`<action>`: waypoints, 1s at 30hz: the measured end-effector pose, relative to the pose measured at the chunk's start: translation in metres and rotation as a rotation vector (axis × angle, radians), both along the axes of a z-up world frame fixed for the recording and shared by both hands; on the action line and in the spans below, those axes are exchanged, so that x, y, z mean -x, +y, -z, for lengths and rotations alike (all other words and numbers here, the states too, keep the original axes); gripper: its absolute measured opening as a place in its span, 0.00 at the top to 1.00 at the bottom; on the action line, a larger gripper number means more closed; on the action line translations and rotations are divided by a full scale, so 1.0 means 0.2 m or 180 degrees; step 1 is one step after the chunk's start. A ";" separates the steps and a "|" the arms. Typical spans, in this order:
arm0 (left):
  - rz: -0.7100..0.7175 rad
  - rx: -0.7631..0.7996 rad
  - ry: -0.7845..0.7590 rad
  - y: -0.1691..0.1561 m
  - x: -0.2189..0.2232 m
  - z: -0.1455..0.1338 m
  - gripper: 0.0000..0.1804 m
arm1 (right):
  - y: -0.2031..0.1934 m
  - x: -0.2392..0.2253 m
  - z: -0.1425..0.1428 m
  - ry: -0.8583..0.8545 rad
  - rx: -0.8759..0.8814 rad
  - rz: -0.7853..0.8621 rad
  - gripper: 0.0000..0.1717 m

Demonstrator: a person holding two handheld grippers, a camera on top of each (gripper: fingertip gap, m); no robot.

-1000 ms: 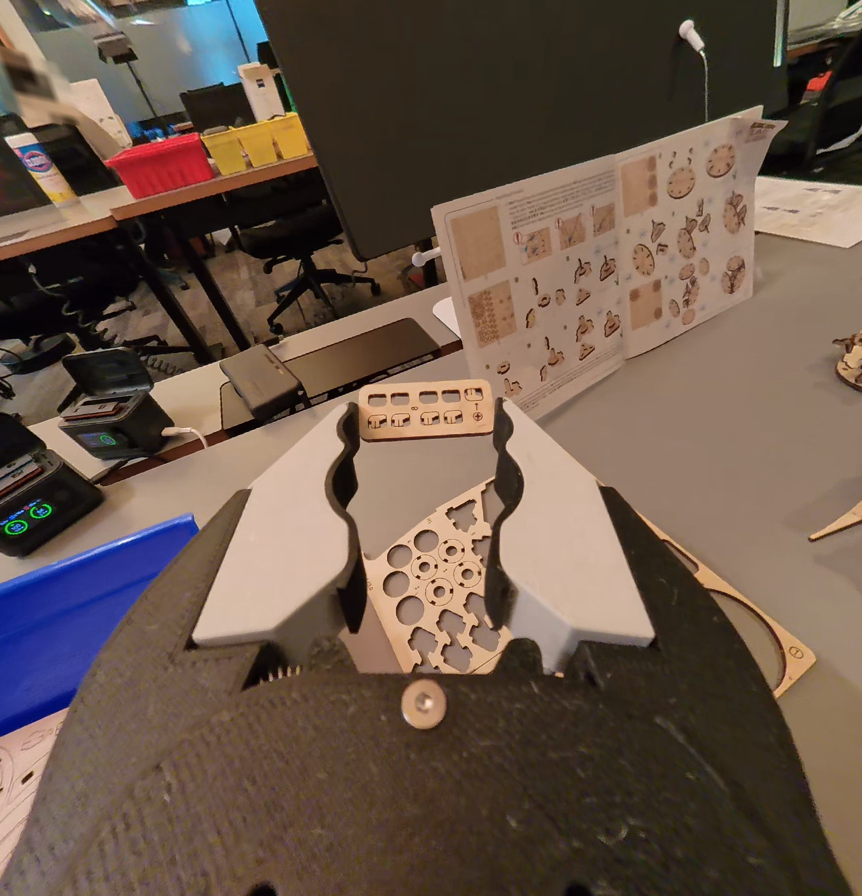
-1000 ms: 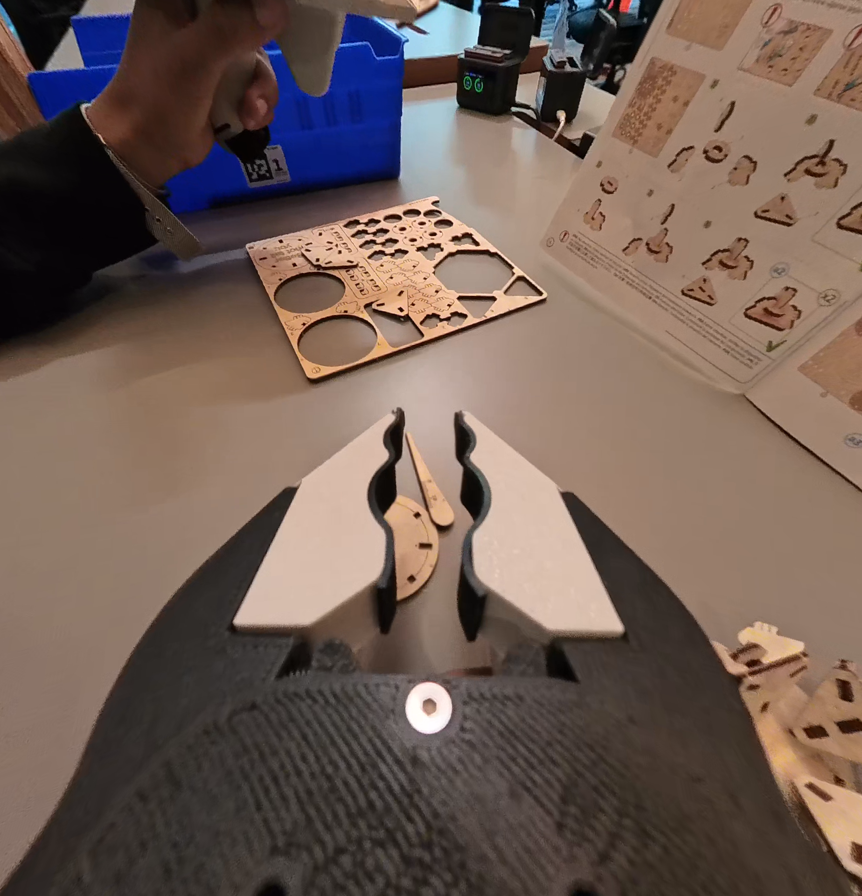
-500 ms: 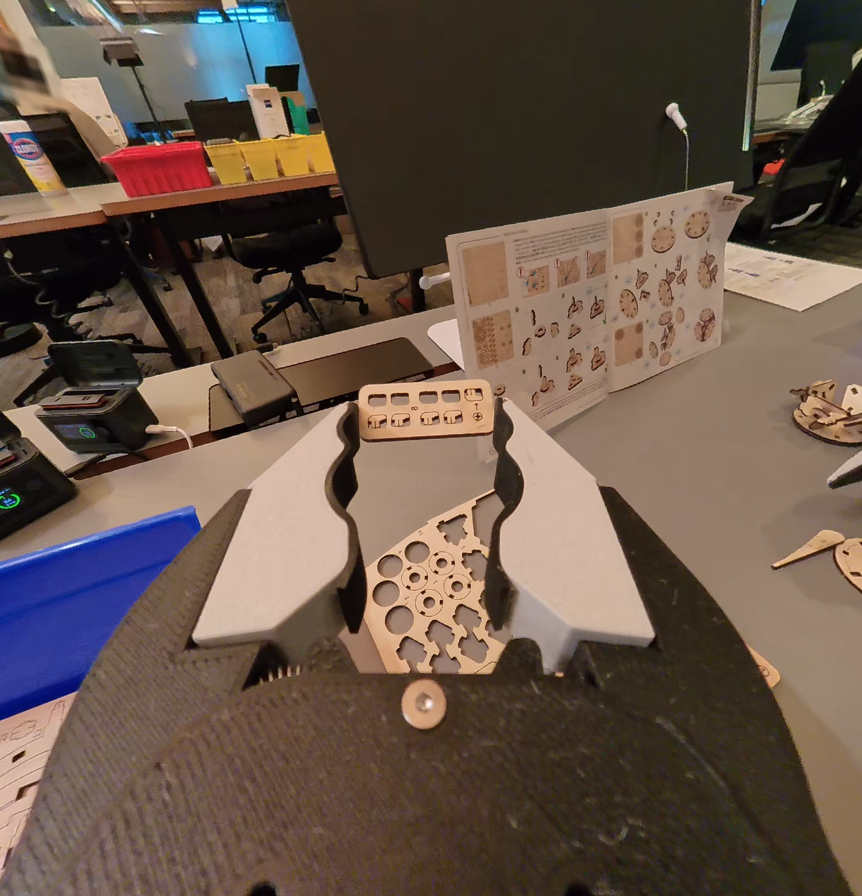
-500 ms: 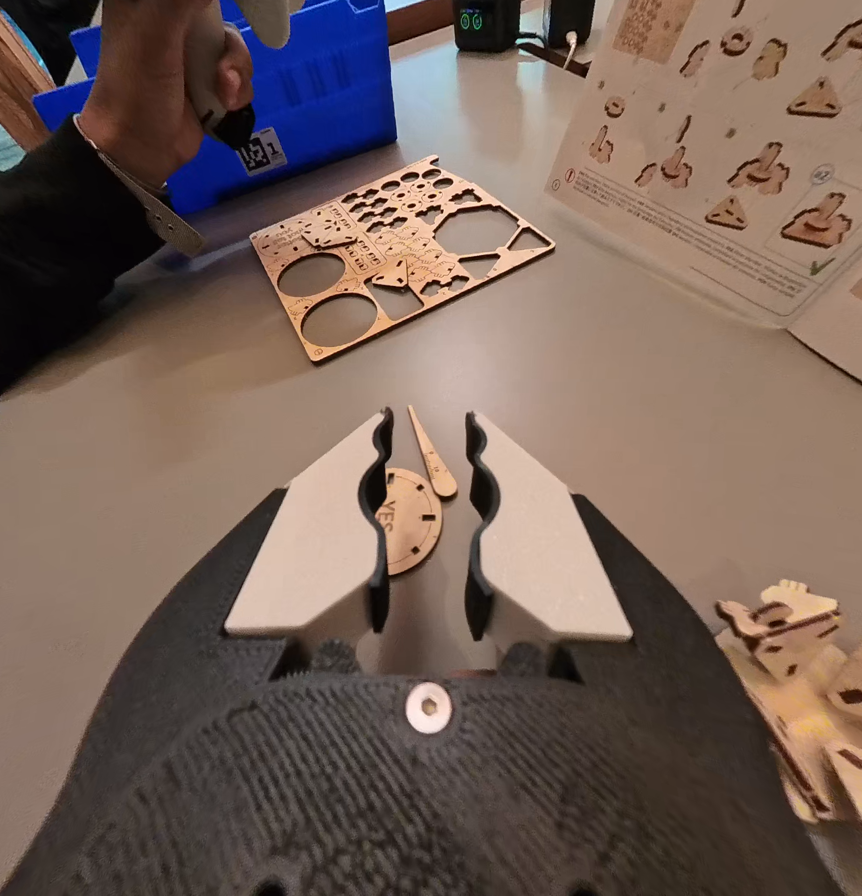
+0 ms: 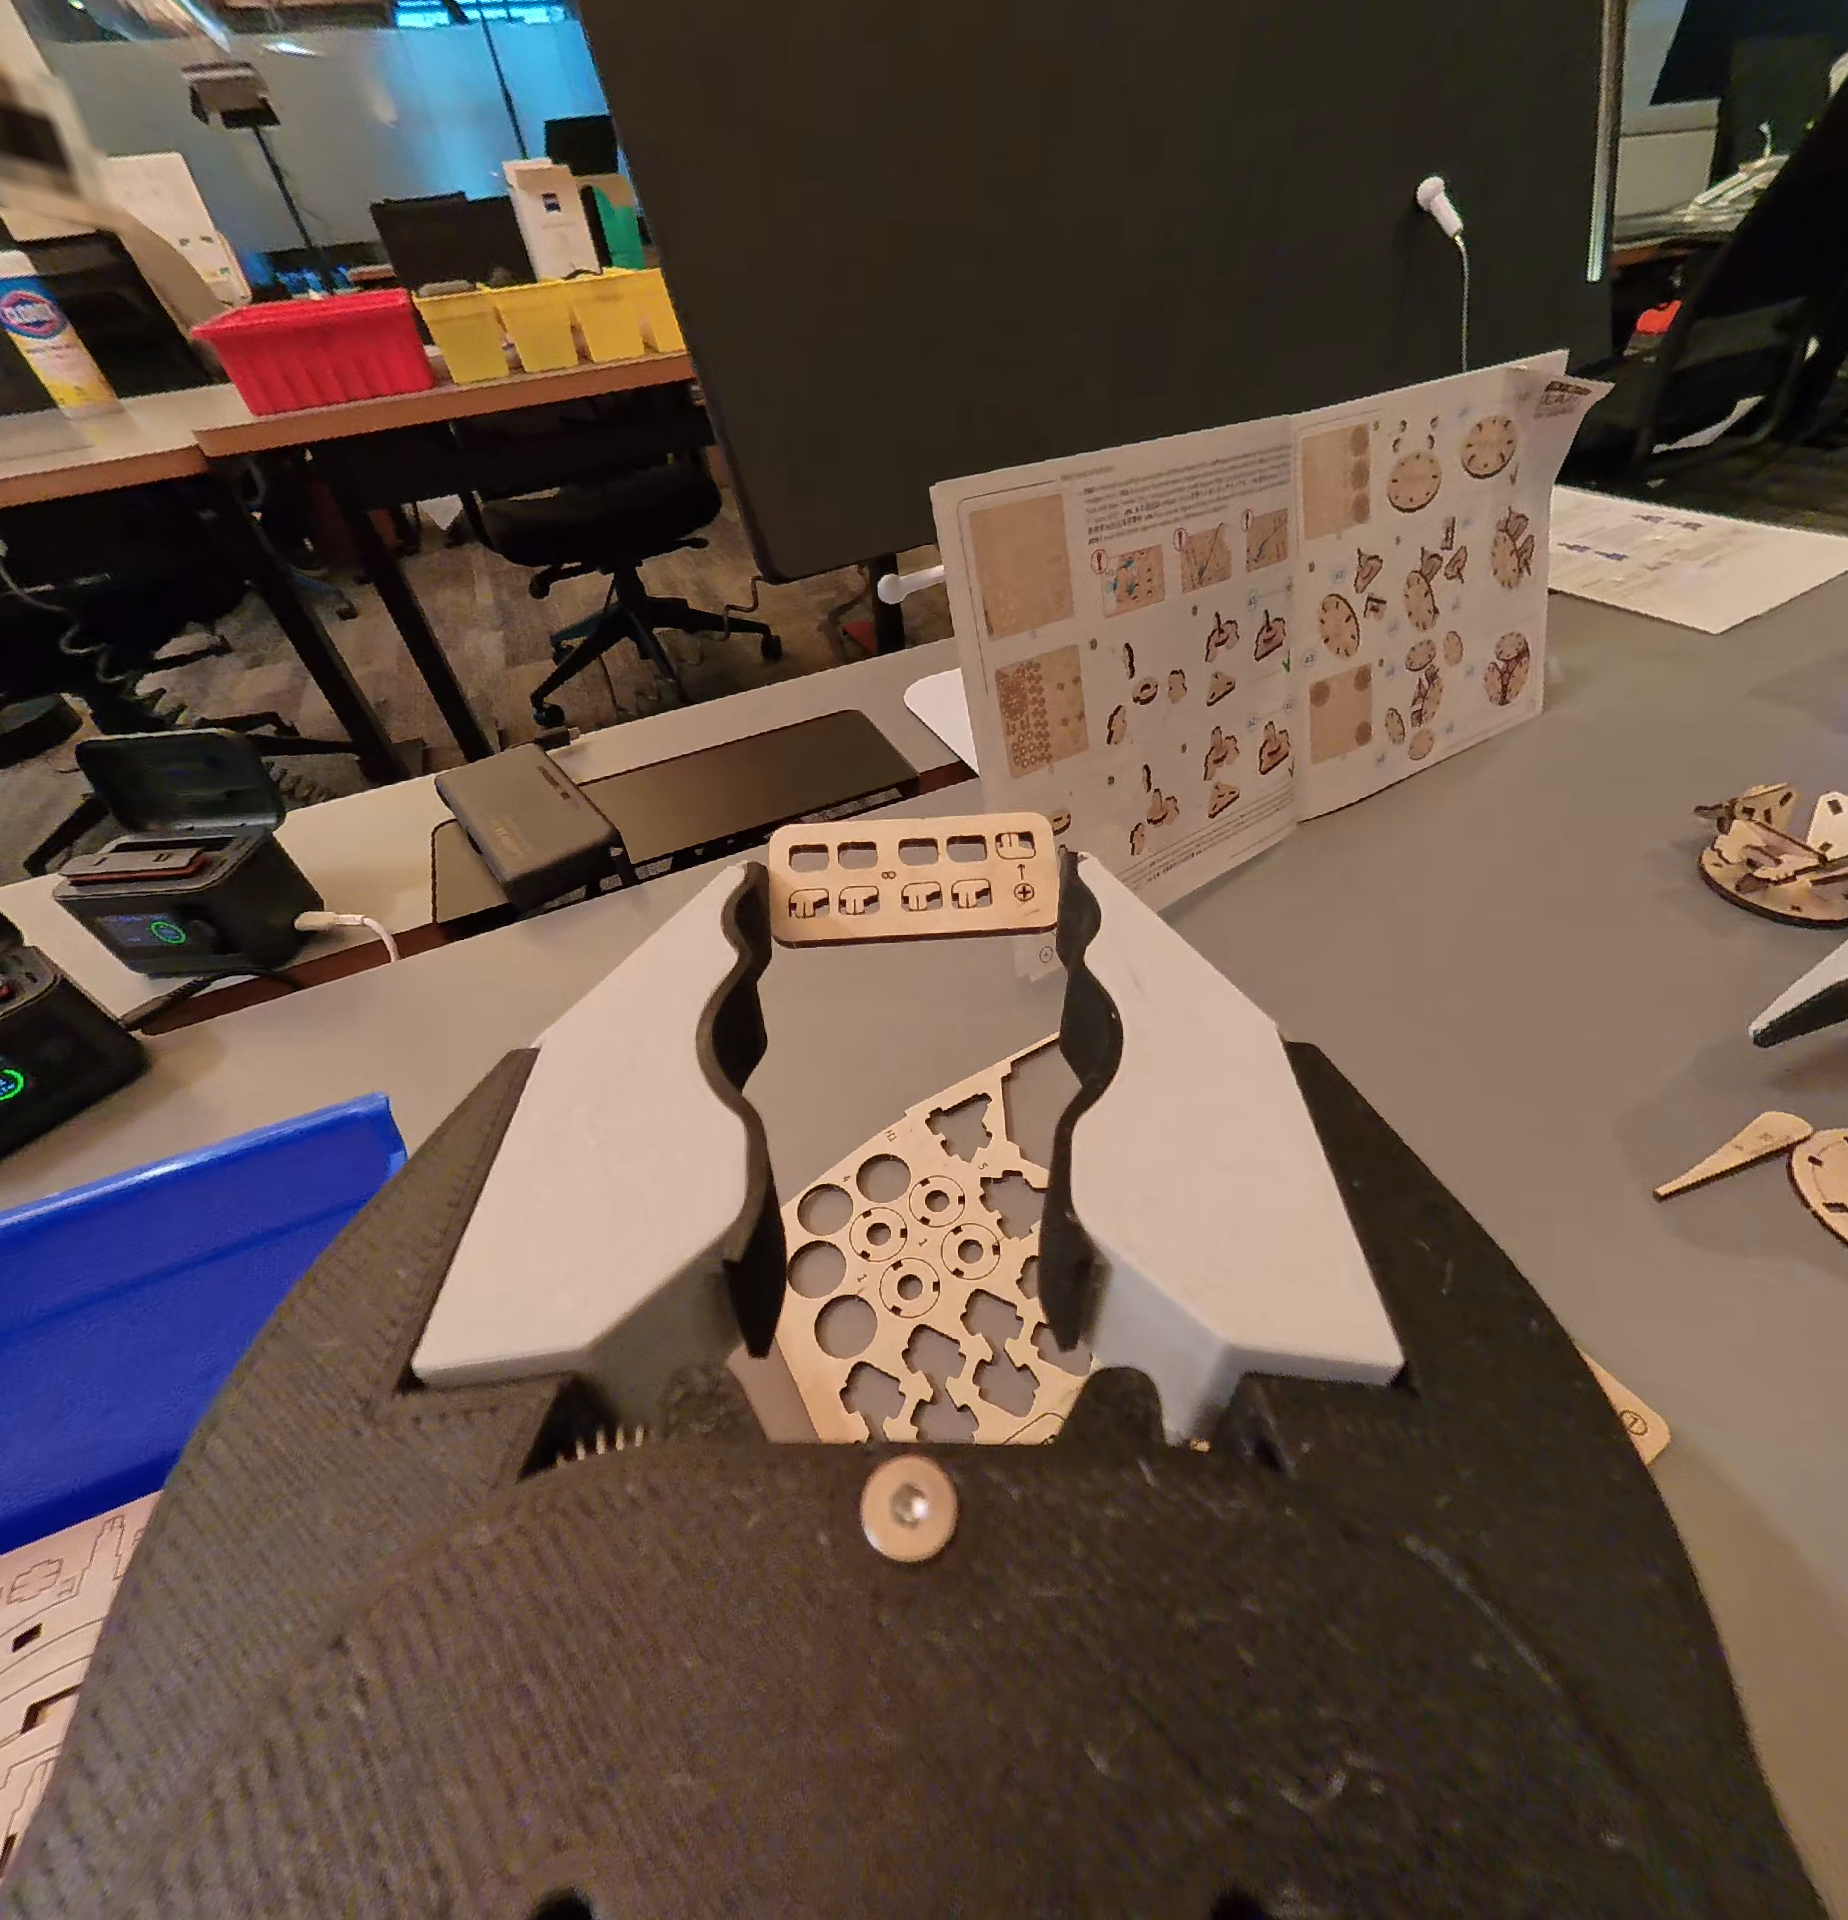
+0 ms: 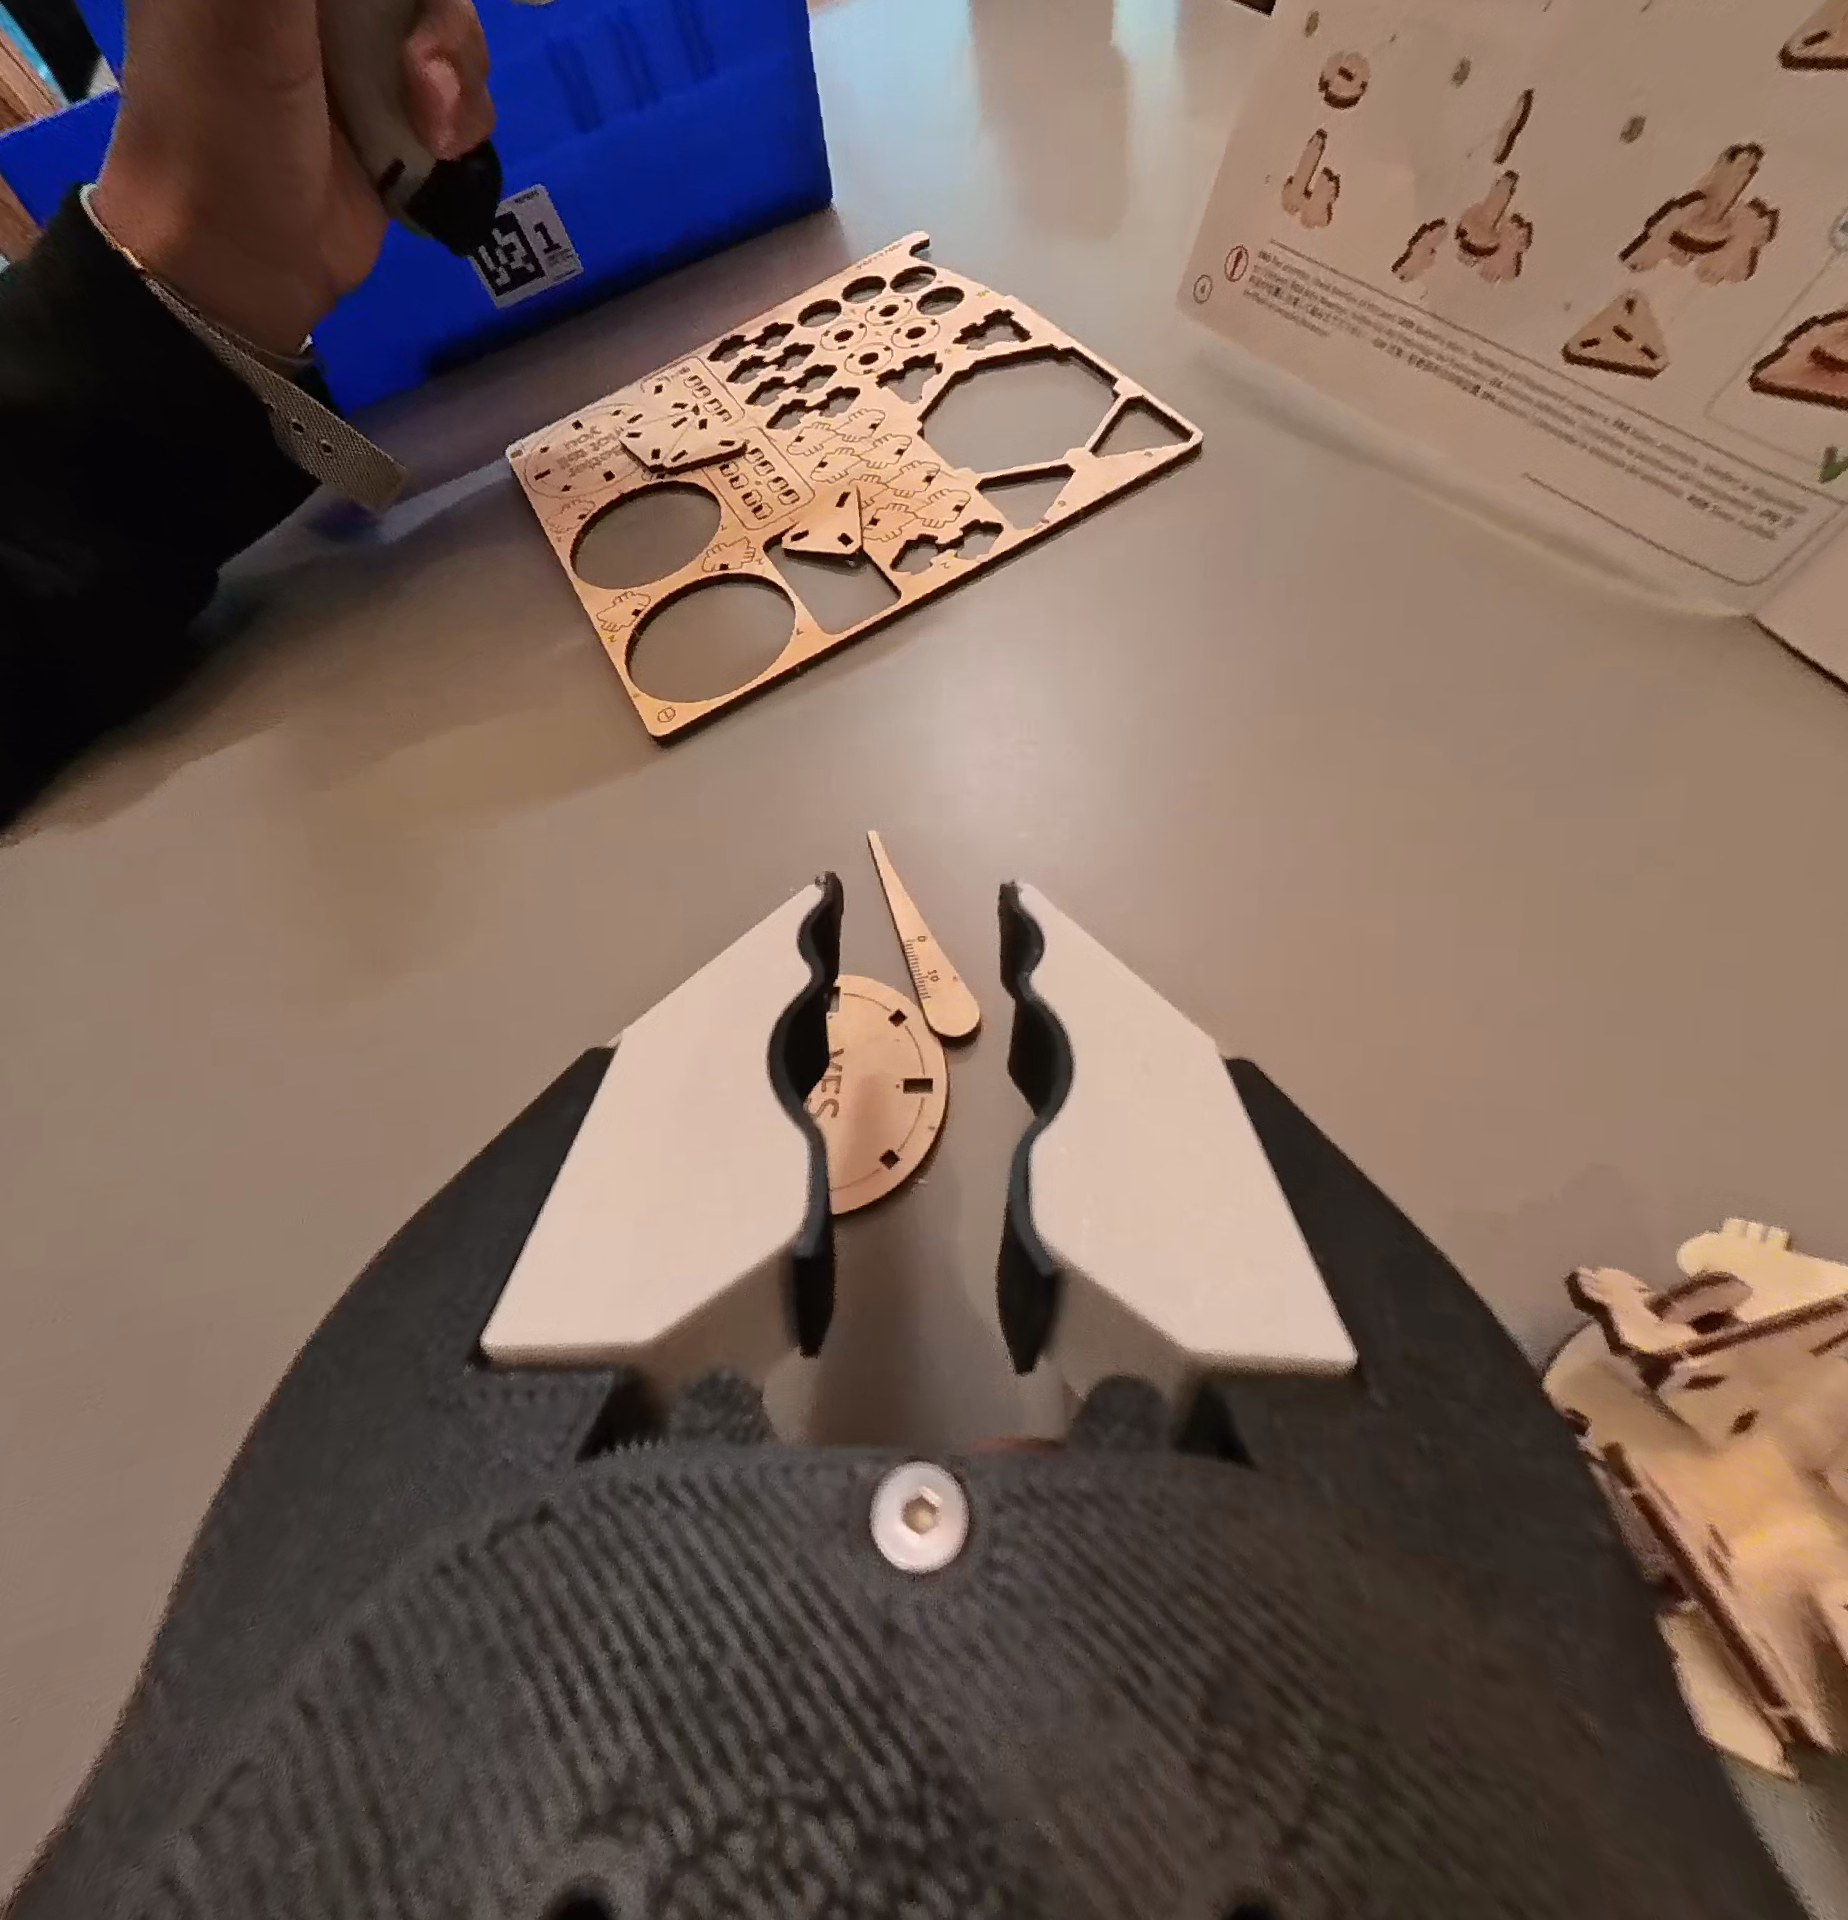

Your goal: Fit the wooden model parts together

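Note:
My left gripper [image 5: 909, 883] is shut on a small rectangular wooden card [image 5: 915, 914] with rows of cut-outs. It grips the card by its two short ends and holds it upright above the table. Below it lies a large laser-cut wooden sheet [image 5: 930, 1247], which also shows in the right wrist view [image 6: 847, 468]. My right gripper [image 6: 915, 888] is open and empty, low over the grey table [image 6: 1315, 831]. A slim wooden pointer [image 6: 925, 956] lies between its fingers without touching them. A round wooden disc [image 6: 884, 1101] lies partly under its left finger.
A blue bin [image 6: 639, 125] stands behind the sheet, beside the hand [image 6: 276, 156] holding the left gripper. An open instruction booklet [image 5: 1263, 623] stands at the back right. Assembled wooden pieces [image 6: 1730, 1455] lie to the right. Chargers [image 5: 172, 894] sit on the far desk. Some 25 cm of space lies between my two pairs of fingers. To reach the round wooden disc [image 6: 884, 1101] in a straight line is about 5 cm for my right fingers, about 30 cm for my left.
The right jaws have opened wider and the gripper has moved closer over the pointer and disc. The left gripper has shifted a little, with the card still in its grip.

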State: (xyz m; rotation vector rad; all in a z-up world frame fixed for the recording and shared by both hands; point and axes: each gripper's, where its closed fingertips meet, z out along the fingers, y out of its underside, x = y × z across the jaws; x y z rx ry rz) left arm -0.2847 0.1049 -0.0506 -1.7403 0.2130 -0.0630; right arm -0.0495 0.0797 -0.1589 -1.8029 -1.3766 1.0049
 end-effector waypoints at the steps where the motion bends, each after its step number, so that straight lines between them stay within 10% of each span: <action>1: 0.0003 0.0001 -0.0004 0.00 0.00 0.00 0.69 | 0.00 0.00 0.01 -0.0017 0.0020 -0.0002 0.83; 30: 0.0082 0.0053 0.0060 0.01 -0.05 0.02 0.69 | 0.00 -0.02 0.14 -0.0534 0.0053 0.0028 0.90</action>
